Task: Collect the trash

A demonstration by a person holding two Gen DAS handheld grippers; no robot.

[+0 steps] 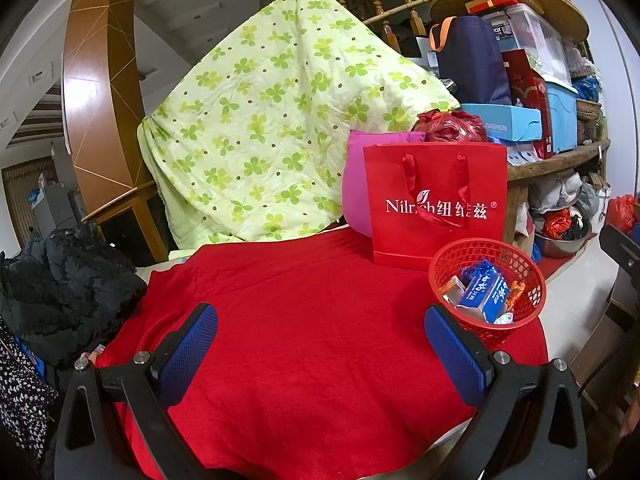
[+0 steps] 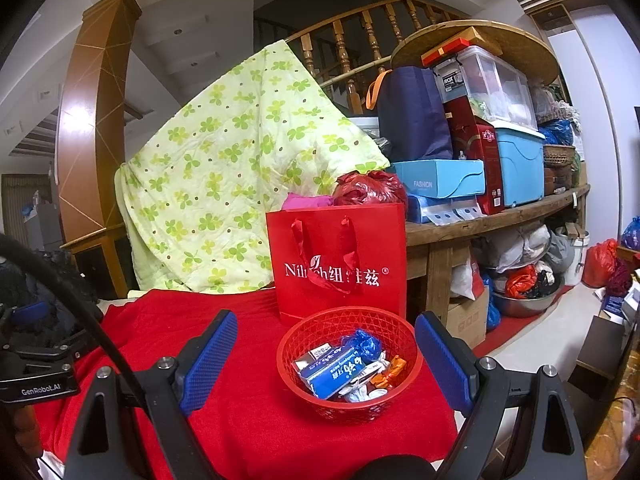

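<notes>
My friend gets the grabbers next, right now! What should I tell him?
Left tool: open, holding nothing, over the red cloth.
Right tool: open, holding nothing, with the basket showing between its fingers.
Basket sits on the cloth in front of the red bag; a blue box and wrappers lie in it.
Done: that trash is in the basket.
Left: no loose trash shows on the cloth; check around it.

Even, moderately bright indoor light; colours saturated. Glare streaks the polished wooden pillar (image 1: 102,92). Strong fisheye curvature bends the stair railing (image 2: 360,36), with dark vignetting at corners. Focus sharp throughout.
</notes>
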